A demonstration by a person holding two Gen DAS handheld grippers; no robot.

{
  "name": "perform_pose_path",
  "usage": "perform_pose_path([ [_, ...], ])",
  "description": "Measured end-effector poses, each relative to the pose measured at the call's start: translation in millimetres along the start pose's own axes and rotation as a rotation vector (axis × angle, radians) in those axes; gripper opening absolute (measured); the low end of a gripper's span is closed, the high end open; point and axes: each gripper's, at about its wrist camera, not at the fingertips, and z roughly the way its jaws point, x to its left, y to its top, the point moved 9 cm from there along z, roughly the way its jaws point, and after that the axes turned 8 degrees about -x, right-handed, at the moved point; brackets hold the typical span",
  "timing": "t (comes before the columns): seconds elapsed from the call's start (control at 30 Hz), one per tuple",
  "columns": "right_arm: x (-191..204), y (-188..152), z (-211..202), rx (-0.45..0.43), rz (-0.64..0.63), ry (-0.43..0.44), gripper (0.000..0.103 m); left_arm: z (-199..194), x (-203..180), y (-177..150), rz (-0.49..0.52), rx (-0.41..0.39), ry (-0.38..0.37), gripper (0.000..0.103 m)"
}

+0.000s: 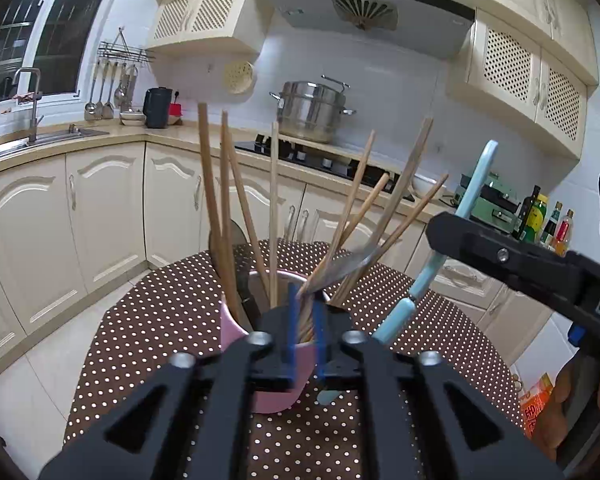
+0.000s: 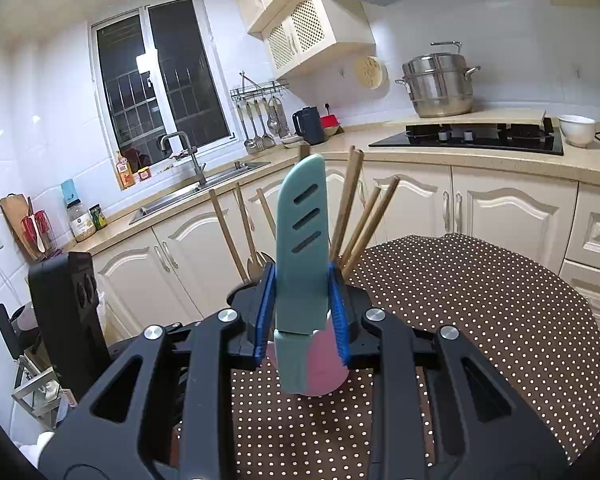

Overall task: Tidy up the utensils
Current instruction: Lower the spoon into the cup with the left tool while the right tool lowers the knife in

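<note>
Upright, teal sheathed knife (image 2: 300, 248) clamped in right gripper (image 2: 300, 316).
Left gripper (image 1: 304, 336) slightly parted over pink cup (image 1: 236, 332) bristling with wooden chopsticks (image 1: 274, 208); blurred fork (image 1: 340, 268) between its fingers.

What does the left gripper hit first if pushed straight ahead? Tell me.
Likely the pink cup of chopsticks: it stands directly ahead of the left gripper, whose fingertips already frame its rim and a blurred metal utensil. Depth is uncertain.

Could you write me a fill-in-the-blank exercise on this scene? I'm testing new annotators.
1. The right gripper is shut on a sheathed ____ knife.
2. The chopsticks stand in a ____ cup.
3. The tablecloth is brown with white ____.

Missing words: teal; pink; dots
</note>
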Motion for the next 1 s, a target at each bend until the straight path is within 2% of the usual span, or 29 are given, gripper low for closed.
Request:
perform_pose_path([
  [0.03, 2, 1, -1, -0.002, -0.003, 0.000, 0.026, -4, 1, 3, -0.005, -0.012, 0.002, 0.039],
  [0.07, 4, 3, -2, -0.008, -0.005, 0.001, 0.026, -8, 1, 5, -0.009, -0.026, 0.005, 0.043],
  [0.13, 6, 6, -4, -0.016, -0.011, 0.002, 0.026, -15, 3, 10, -0.014, -0.043, 0.011, 0.044],
  [0.23, 14, 12, -5, -0.030, -0.024, 0.007, 0.026, -27, 6, 18, -0.018, -0.058, 0.029, 0.050],
  [0.5, 31, 13, 6, -0.018, -0.053, 0.008, 0.026, -39, 25, 26, -0.019, -0.050, 0.101, 0.052],
  [0.67, 32, 10, 10, -0.010, -0.057, 0.000, 0.026, -40, 47, 23, -0.075, -0.022, 0.124, 0.052],
  [1.0, 43, 38, 5, -0.093, -0.089, -0.008, 0.026, -45, 54, 31, -0.088, -0.026, 0.142, 0.052],
])
